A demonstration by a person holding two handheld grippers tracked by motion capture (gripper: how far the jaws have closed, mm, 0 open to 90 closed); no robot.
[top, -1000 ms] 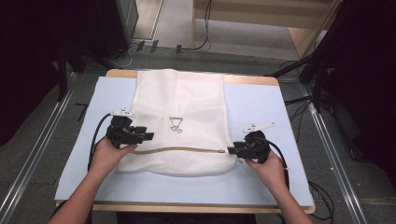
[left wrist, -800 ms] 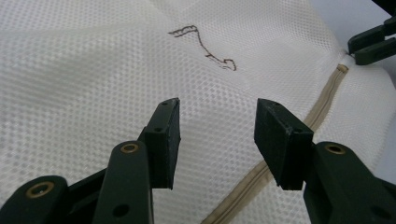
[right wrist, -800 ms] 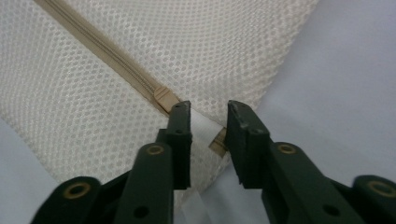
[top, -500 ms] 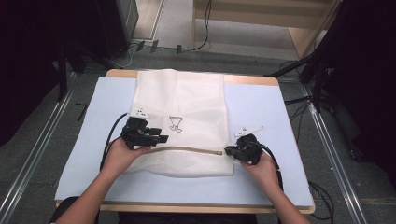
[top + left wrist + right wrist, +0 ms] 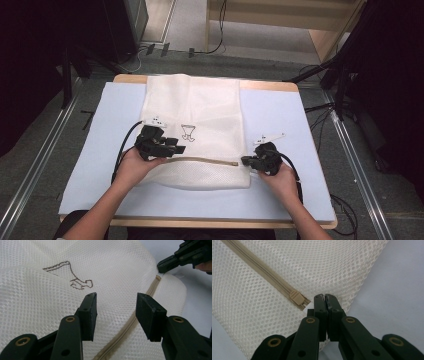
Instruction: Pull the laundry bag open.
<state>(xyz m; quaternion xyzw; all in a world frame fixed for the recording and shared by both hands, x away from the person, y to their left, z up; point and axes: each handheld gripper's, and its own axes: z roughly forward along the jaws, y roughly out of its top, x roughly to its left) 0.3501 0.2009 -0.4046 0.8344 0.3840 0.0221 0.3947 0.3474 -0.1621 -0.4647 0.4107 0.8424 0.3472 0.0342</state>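
Moved inward over the mesh laundry bag [image 5: 192, 132], left hand-held gripper [image 5: 116, 311] hovers spread; right hand-held gripper [image 5: 325, 300], just closed, pinches the bag's edge beside the zipper pull [image 5: 295, 297].

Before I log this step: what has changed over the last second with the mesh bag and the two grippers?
The left gripper slid inward over the mesh bag, jaws open above the zipper. The right gripper barely moved, but its jaws have just been closing and now pinch the bag's edge beside the zipper pull. The bag lies flat as before on the blue mat.
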